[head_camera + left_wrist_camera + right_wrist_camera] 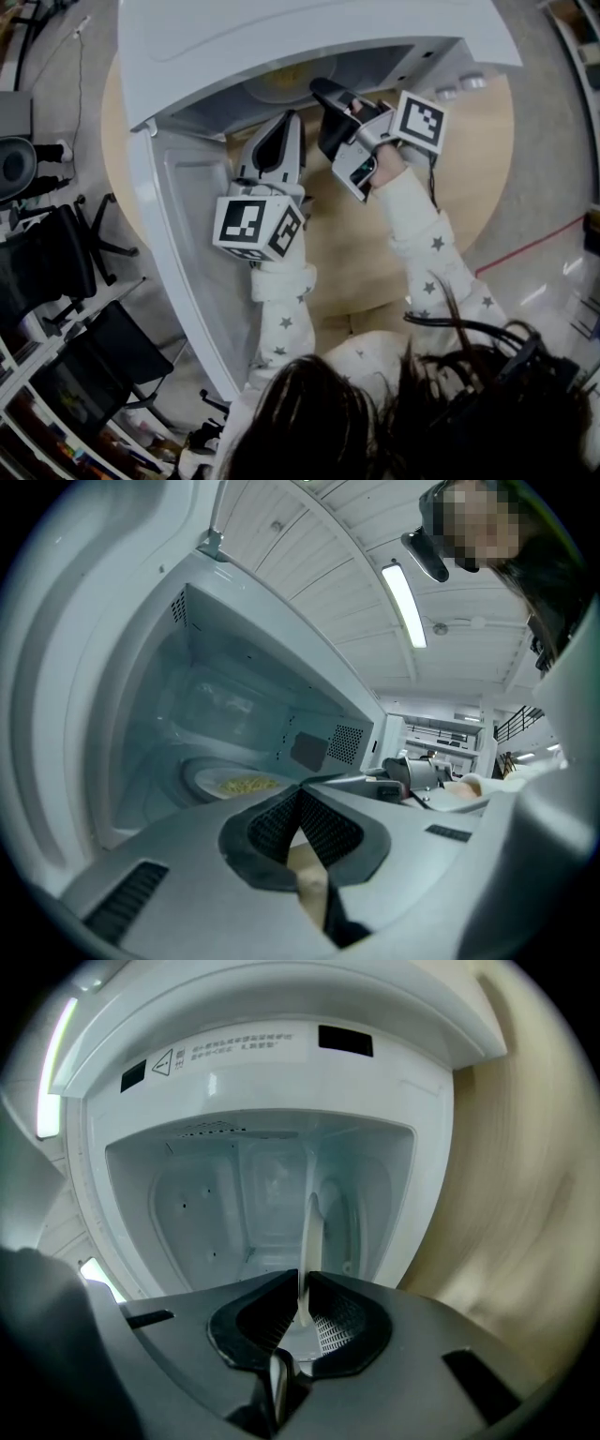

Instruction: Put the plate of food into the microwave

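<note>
I see my left gripper and right gripper as pale grey shells with black ribbed pads. Each carries a white marker cube printed with black squares. My sleeves are white with grey stars. Black cables loop by the right one, above long dark hair.

A ceiling strip light is glaring white in the left gripper view, while the inside of the microwave is glowing pale and even. All views are bending toward dark edges, the near foreground blurring.
</note>
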`<state>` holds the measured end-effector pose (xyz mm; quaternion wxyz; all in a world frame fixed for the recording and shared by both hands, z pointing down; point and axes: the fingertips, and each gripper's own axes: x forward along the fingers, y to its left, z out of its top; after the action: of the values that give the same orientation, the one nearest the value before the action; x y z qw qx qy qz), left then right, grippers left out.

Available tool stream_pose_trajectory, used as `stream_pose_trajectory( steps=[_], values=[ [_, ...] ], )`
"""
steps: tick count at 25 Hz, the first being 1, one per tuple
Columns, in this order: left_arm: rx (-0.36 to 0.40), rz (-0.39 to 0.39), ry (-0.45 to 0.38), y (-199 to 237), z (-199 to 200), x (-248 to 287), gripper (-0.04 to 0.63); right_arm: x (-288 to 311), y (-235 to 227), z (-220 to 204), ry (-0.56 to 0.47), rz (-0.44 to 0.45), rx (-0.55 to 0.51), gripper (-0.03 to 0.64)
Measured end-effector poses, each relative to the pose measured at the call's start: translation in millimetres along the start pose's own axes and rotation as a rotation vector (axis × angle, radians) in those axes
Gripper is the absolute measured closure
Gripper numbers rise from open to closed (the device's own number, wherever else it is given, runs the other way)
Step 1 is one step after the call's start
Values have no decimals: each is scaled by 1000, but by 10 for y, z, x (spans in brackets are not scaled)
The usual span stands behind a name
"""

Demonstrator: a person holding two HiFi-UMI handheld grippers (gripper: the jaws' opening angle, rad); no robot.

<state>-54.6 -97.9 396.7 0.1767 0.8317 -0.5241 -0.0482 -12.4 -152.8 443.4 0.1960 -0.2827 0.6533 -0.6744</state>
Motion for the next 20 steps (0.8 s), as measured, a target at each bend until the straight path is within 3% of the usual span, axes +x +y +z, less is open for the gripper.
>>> stream_pose_trajectory(
  steps=[2, 4, 14, 20],
  values=[
    [-3, 2, 3, 7, -10, -7, 594, -10, -15, 12, 6, -28, -35, 593],
    [-6, 6, -3, 27, 3, -12, 594, 12, -22, -14, 18, -42, -37, 528],
    [14, 18, 7, 6, 18, 7, 594, -49, -56, -26, 53, -184, -167, 528],
    [31, 15, 42, 5, -141, 73, 594, -53, -252, -15, 42, -211, -125, 528]
  ],
)
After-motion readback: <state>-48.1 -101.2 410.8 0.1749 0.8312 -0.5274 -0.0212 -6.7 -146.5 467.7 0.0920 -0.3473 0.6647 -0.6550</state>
